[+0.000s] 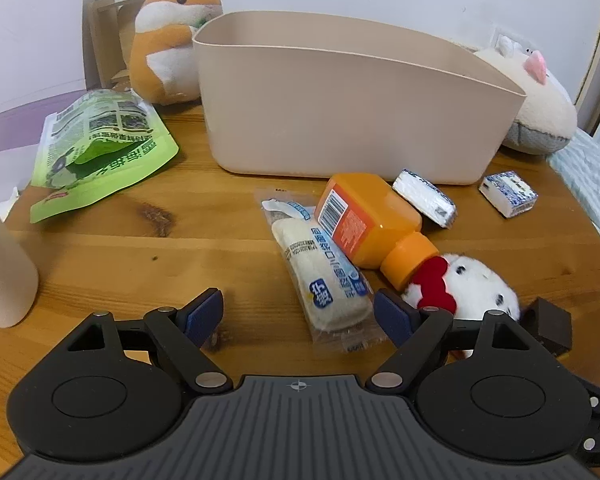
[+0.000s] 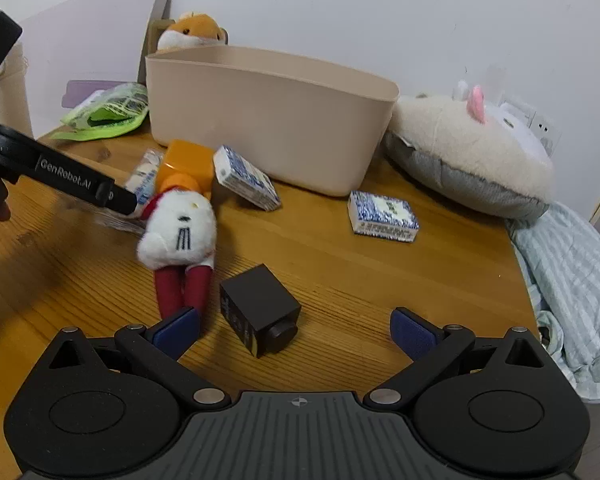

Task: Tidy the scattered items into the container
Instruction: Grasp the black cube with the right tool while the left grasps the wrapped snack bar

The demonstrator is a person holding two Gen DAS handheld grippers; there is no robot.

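**Both claws spread wide, nothing yet in the bin**

The left gripper [image 1: 298, 312] is held with its fingers spread wide and empty, just near of the clear-wrapped snack packet [image 1: 320, 264]. The right gripper [image 2: 296, 330] is likewise spread and empty, with the small black box [image 2: 258, 312] lying between its fingers but not touched.

The beige container [image 1: 340, 96] stands at the far side of the wooden table [image 1: 140, 240]; nothing can be seen inside it. The scattered items are clustered just near of it: the orange bottle [image 1: 364, 224] rests on the packet's right edge, its cap touching the white plush doll [image 2: 180, 224], and one blue-patterned box [image 2: 246, 178] leans against the bottle. A second blue-patterned box [image 2: 382, 214] lies apart to the right.

A pull on the packet would probably drag or roll the bottle (and tip the leaning box). The crinkly wrapper may be pinched by its film alone and slip. The black box might be skewed by an off-centre squeeze.

The container's floor is hidden by its near wall. The green pouch [image 1: 100, 148], far left, is partly blocked by the left gripper in the right view. The doll's lower body is cut off behind the left gripper in the left view.
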